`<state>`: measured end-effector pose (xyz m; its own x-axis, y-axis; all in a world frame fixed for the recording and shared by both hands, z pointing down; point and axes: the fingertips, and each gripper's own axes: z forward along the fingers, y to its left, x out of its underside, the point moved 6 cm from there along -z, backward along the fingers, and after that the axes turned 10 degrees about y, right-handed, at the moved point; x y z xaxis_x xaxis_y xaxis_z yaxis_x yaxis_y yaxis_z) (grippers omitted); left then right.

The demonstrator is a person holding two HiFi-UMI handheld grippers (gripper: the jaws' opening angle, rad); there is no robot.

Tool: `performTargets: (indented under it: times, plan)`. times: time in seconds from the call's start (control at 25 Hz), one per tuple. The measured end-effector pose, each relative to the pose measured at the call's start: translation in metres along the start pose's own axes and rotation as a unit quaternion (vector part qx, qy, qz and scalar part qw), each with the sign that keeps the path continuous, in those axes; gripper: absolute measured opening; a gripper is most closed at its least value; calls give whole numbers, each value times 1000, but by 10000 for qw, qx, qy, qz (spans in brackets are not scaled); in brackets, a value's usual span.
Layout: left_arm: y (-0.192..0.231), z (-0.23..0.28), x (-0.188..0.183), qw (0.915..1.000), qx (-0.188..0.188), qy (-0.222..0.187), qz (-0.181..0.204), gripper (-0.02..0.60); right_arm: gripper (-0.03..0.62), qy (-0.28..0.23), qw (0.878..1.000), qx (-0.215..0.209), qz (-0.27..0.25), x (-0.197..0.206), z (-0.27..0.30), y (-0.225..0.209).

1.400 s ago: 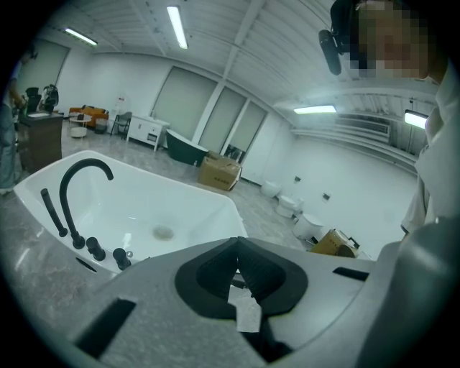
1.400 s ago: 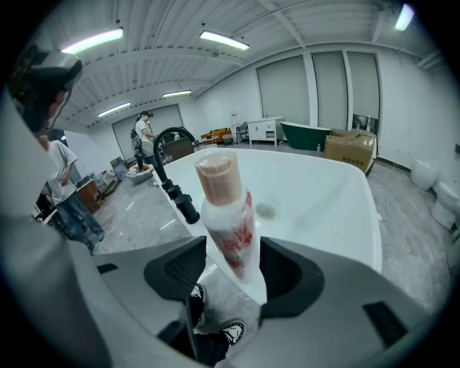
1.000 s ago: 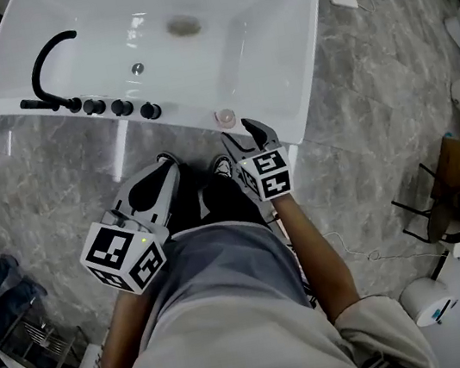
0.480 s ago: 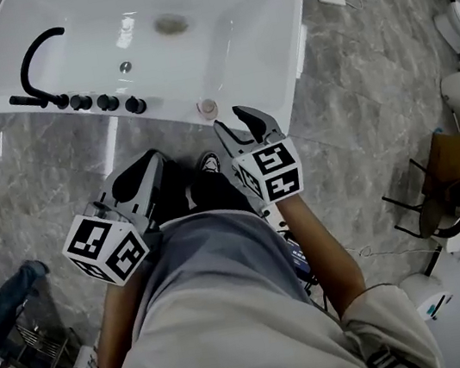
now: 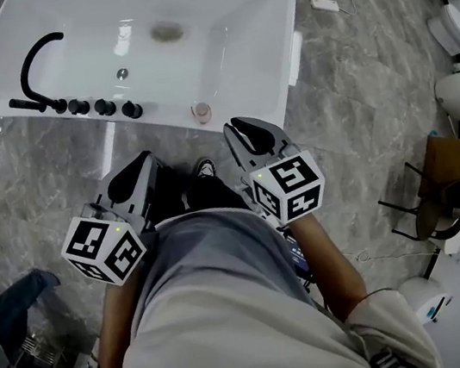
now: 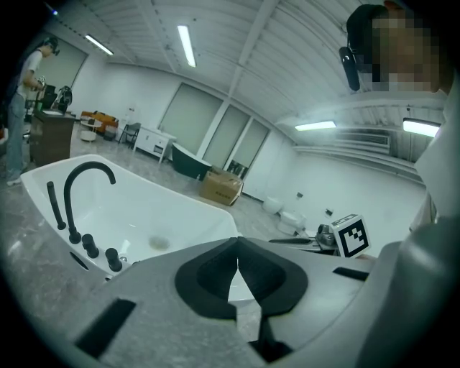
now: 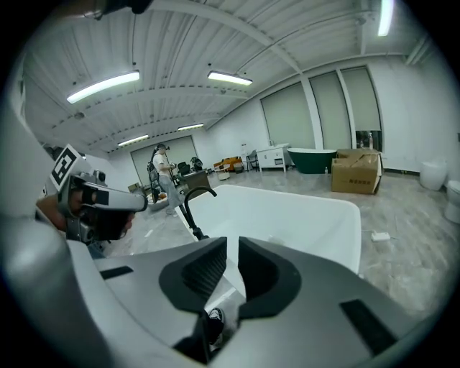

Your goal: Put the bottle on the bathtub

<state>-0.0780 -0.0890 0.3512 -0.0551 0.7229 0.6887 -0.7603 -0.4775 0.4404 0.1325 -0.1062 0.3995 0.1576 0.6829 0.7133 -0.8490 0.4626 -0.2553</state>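
Right claw (image 5: 245,129) lifts off the bottle (image 5: 201,111) on the bathtub (image 5: 157,116) rim, just closing empty, nearly together; left claw (image 5: 136,173) pressed together. Placement looks done.

I've got the grey right gripper (image 5: 247,128) with its marker cube off the near rim of the white bathtub (image 5: 262,34). A second ago its fingertips stood just beside the small pink bottle (image 5: 201,111) on that rim. Now they're clear of it, drawn back toward me and up above the rim. Its jaws have just been closing: wide apart before, a thin slit now, nothing between them.
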Motion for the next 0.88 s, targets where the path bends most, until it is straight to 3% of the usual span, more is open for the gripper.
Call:
performTargets:
  times: [0.32,0.52,0.88]
  plan:
    - [-15,-2,-10,9995,117,-299,42,8,20,-233,9996,-172,-77,-9,-31,5]
    - [-16,-2,-11,9988,267,-401,2,8,11,-158,9998,63,-47,-5,-37,0]
    - [-23,4,-15,9992,326,-224,68,8,11,-193,9998,29,27,-3,-43,-4]
